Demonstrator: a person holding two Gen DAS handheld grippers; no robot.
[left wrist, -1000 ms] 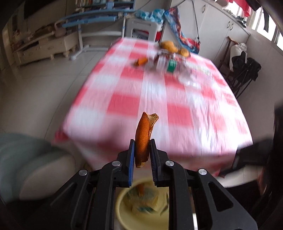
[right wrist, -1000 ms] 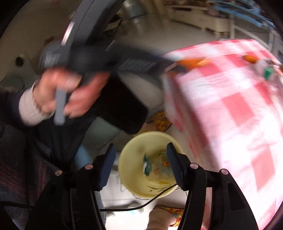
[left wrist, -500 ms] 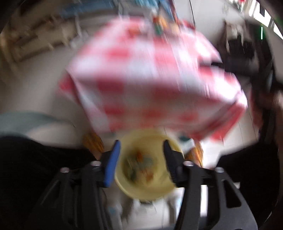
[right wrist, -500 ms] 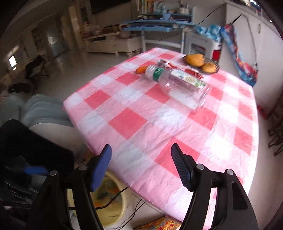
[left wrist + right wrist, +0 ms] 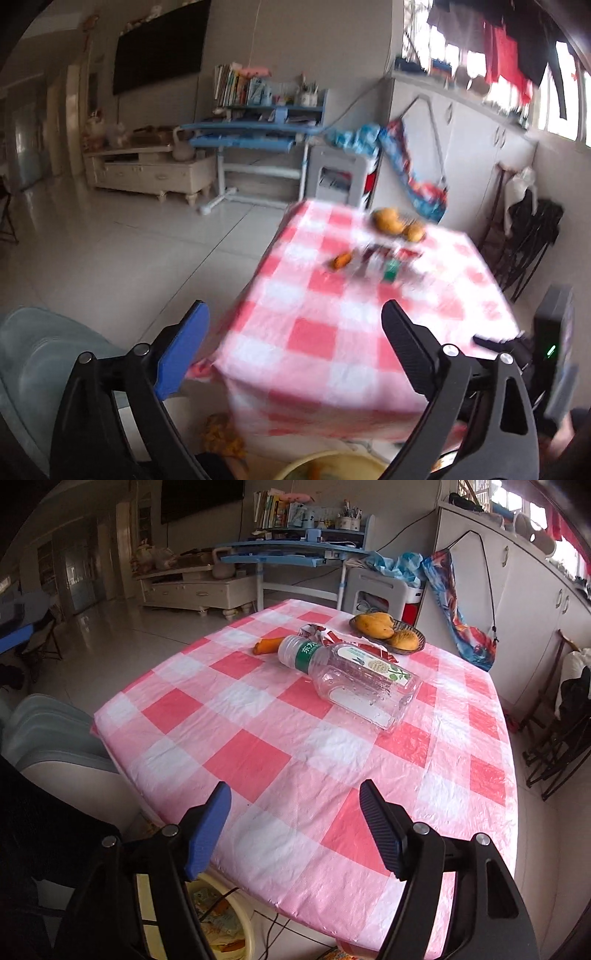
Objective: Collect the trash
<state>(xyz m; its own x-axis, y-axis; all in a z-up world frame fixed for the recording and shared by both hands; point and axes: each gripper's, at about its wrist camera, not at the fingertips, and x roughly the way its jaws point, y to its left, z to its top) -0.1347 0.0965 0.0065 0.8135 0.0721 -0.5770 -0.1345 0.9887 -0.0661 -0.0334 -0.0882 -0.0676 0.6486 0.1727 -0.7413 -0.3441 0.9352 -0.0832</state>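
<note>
An empty clear plastic bottle [image 5: 351, 677] with a green label lies on its side on the pink checked tablecloth [image 5: 258, 760]. An orange peel [image 5: 267, 645] and a red-and-white wrapper [image 5: 325, 635] lie beyond it. A yellow trash bin [image 5: 225, 923] with scraps stands on the floor under the near table edge; its rim shows in the left wrist view [image 5: 332, 467]. My right gripper [image 5: 295, 830] is open and empty over the near table edge. My left gripper [image 5: 291, 350] is open and empty above the bin, facing the blurred table, where the peel [image 5: 341, 260] shows.
A dish with mangoes [image 5: 388, 631] sits at the table's far side. A grey cushioned seat [image 5: 55, 734] stands left of the table. Dark folding chairs [image 5: 561, 738] stand on the right. A blue desk [image 5: 288, 554] and a white cabinet [image 5: 199, 587] are behind.
My left gripper opened and let the orange peel go over the yellow bin, then tilted up toward the table. My right gripper swung up from the bin to face the tabletop.
</note>
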